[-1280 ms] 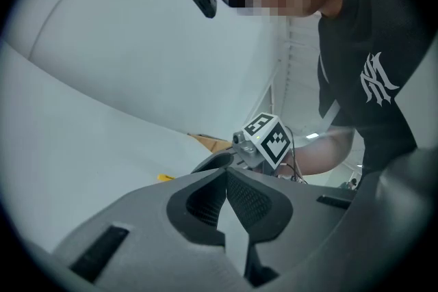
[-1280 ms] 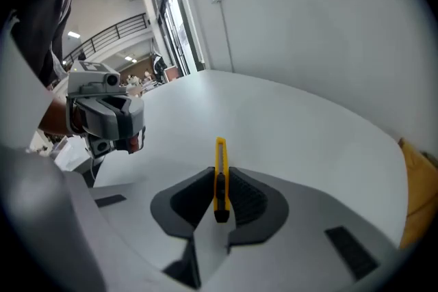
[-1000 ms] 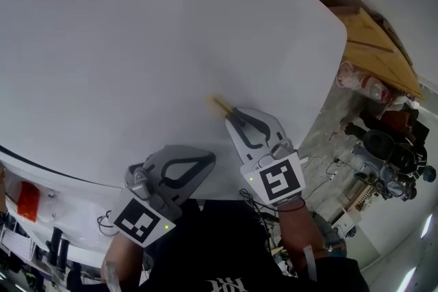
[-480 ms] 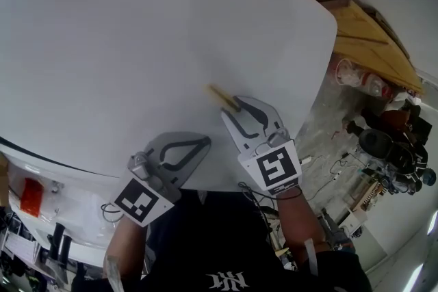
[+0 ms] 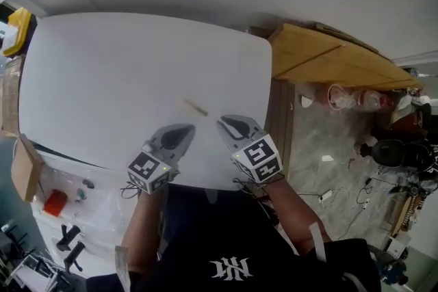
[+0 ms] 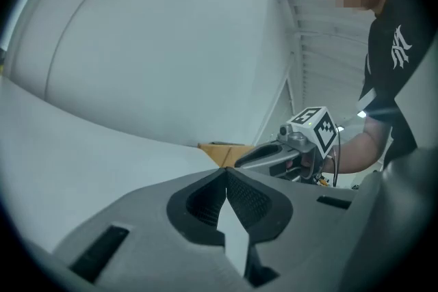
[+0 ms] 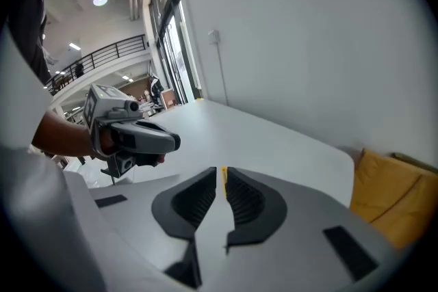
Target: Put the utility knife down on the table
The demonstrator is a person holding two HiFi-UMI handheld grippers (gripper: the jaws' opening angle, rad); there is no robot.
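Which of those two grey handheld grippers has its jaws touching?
The grey left gripper: its jaws meet at the tips. On the right gripper they are closing, with an empty gap between them.

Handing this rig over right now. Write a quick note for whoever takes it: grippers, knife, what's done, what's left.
Left gripper: shut, empty, over the near edge of the table.
Right gripper: jaws closing with a narrow gap, nothing gripped.
Utility knife: lying flat on the table just beyond the right gripper's tips; neither gripper touches it.
Done: the knife is down on the table.
Left: nothing apparent; probably just keep both grippers clear of it.
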